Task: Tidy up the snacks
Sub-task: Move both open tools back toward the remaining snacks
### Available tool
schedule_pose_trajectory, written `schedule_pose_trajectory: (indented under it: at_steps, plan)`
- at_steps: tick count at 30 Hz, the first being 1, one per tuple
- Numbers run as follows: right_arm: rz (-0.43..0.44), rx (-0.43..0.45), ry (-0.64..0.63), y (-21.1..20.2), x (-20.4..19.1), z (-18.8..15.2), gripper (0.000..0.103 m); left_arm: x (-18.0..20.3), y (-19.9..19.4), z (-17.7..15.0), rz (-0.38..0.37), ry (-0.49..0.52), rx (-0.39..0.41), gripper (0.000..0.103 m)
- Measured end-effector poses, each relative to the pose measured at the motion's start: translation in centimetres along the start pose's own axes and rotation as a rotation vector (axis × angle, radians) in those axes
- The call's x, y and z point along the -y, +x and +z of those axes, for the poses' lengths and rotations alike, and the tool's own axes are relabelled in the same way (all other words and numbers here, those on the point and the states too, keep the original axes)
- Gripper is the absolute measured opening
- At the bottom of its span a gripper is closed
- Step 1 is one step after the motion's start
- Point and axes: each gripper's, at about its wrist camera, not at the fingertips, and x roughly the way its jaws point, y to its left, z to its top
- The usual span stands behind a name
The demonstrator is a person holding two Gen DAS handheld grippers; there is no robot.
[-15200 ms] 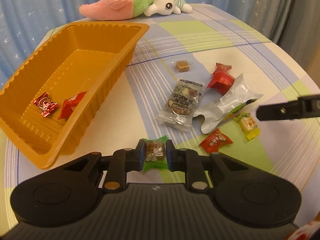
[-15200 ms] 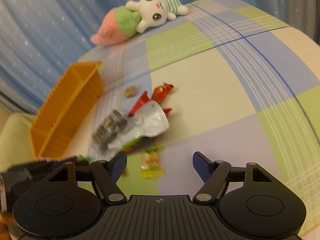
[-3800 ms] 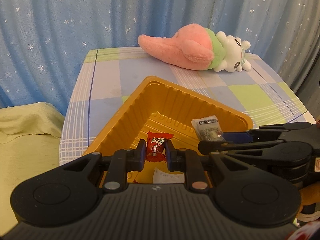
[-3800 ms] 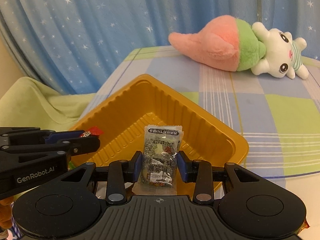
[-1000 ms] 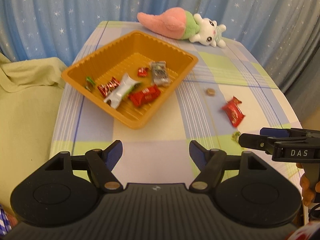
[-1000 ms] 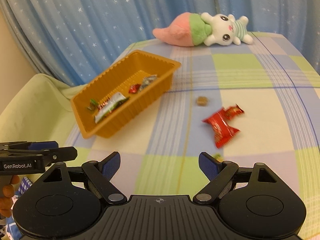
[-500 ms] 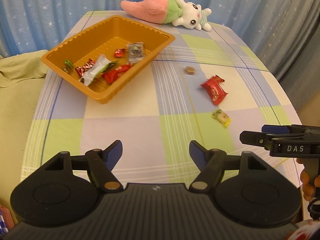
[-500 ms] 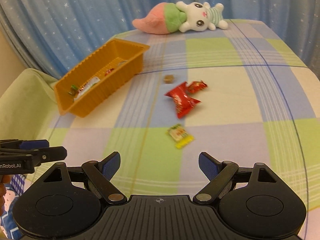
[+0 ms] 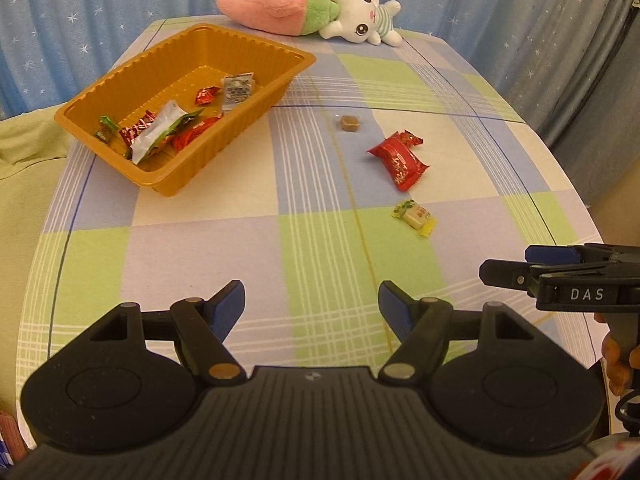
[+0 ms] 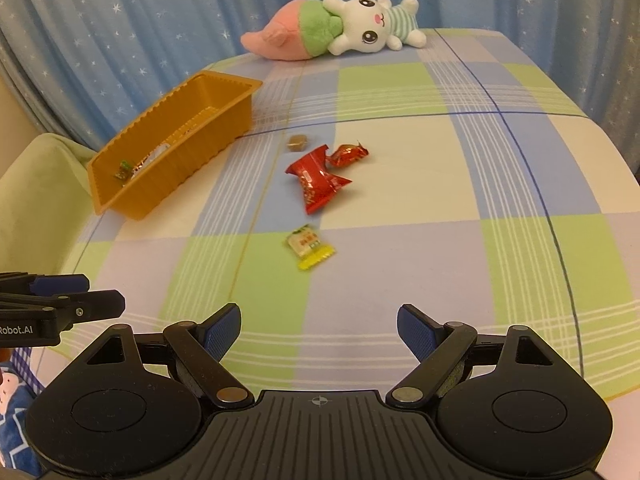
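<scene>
Left jaws: the left gripper [image 9: 312, 300] is seen spread wide with blue pads, nothing held between them, hovering over the near green and lilac checks of the cloth.
Right jaws: the right gripper [image 10: 319, 326] is likewise spread wide and empty, above the near edge; in the left view it is seen side-on at the right, and its opening cannot be judged from there.
Worktop: a worktop covered in a green, blue and cream checked cloth [image 9: 320, 248] carries all the snacks.
Nearest snack: a small yellow-and-green wrapped candy [image 9: 415, 217] [image 10: 309, 247] is seen lying flat on the cloth, apart from both grippers.
Next snack: a long red foil snack packet [image 9: 398, 160] [image 10: 317, 184] lies just beyond the yellow candy, with a small red twisted-wrapper sweet [image 10: 347, 154] close to its far end.
Further snack: a small brown cube in clear wrap [image 9: 349, 123] [image 10: 296, 143] lies beyond the red packet, near the tray's corner.
Tray: a ribbed orange plastic tray [image 9: 256, 108] [image 10: 172, 160] stands on the far left of the worktop; inside are a silver-and-green pouch [image 9: 160, 130], several red wrapped sweets, a small green one and a clear printed packet [image 9: 238, 88].
Far edge: a pink, green and white rabbit plush toy [image 9: 312, 12] [image 10: 340, 26] lies on its side before a blue star-print curtain [image 9: 100, 8].
</scene>
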Motion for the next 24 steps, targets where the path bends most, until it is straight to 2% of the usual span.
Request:
schedule_pose_trajectory:
  at_steps: [5,12,24]
  plan:
    - [-0.015,-0.005,-0.004,0.2,0.7,-0.1,0.085,0.8,0.6,0.0,0.026,0.025,-0.006,0.075]
    - [-0.018,0.006,-0.017,0.9,1.3,0.3,0.085,0.8,1.5,0.7,0.039,0.017,-0.007,0.075]
    - [-0.015,0.058,-0.090,3.3,0.8,3.0,0.085,0.1,3.7,3.0,0.049,-0.001,-0.012,0.078]
